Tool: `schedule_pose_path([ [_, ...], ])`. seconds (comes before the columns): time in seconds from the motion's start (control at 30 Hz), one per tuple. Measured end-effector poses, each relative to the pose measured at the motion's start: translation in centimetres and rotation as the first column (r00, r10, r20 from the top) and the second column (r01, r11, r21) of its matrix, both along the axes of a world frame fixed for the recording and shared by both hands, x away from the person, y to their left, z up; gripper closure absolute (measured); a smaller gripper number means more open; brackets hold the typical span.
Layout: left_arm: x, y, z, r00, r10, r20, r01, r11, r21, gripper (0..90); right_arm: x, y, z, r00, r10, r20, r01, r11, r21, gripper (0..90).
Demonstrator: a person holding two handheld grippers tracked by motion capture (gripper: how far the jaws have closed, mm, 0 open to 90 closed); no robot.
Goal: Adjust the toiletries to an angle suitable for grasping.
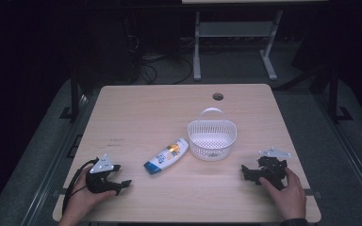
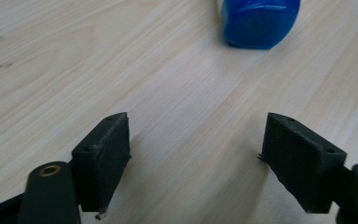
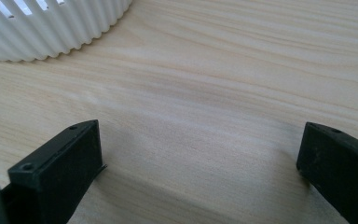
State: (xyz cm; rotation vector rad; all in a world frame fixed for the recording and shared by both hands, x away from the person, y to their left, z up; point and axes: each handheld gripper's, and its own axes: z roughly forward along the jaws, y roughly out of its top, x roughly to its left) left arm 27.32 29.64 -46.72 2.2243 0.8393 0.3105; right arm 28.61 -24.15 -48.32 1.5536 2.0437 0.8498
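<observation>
A white bottle with a blue cap (image 1: 166,156) lies on its side near the middle of the wooden table (image 1: 136,113), cap toward the front left. Just right of it stands a white slatted basket (image 1: 212,139) with a handle. My left gripper (image 1: 122,175) rests on the table at the front left, held by a hand, jaws wide open and empty; its own view has the blue cap (image 2: 260,23) ahead of the jaws (image 2: 196,158). My right gripper (image 1: 245,173) sits at the front right in the other hand, open and empty (image 3: 200,172), with the basket wall (image 3: 51,28) ahead on the left.
A round cable hole (image 1: 218,96) is in the table's far edge. Behind the table stand a white desk frame (image 1: 235,33) and cables on the floor. Bare wood lies between the grippers and along the far half of the table.
</observation>
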Motion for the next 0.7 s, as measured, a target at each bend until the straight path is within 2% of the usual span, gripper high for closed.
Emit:
schedule_pose_path([
  [0.17, 0.2, -0.4, 0.5, 0.9999, -0.009, -0.014, 0.009, 0.9999, 0.007, 22.1, 0.0, 0.0, 0.0, 1.0000, 0.000, 0.000, 0.000, 1.000, 0.000, 0.0],
  [0.23, 0.5, -0.5, 0.8, 0.9997, -0.008, -0.022, 0.007, 0.9999, -0.014, 21.5, 0.0, 0.0, 0.0, 1.0000, 0.000, 0.000, 0.000, 1.000, 0.000, 0.0],
  [0.43, 0.9, -0.7, 1.5, 0.9997, -0.007, -0.024, 0.006, 0.9993, -0.038, 21.4, 0.0, 0.0, 0.0, 1.0000, 0.000, 0.000, 0.000, 1.000, 0.000, 0.0],
  [0.7, 1.4, -1.0, 2.6, 0.9998, -0.003, -0.019, 0.002, 0.9988, -0.049, 21.1, 0.0, 0.0, 0.0, 1.0000, 0.000, 0.000, 0.000, 1.000, 0.000, 0.0],
])
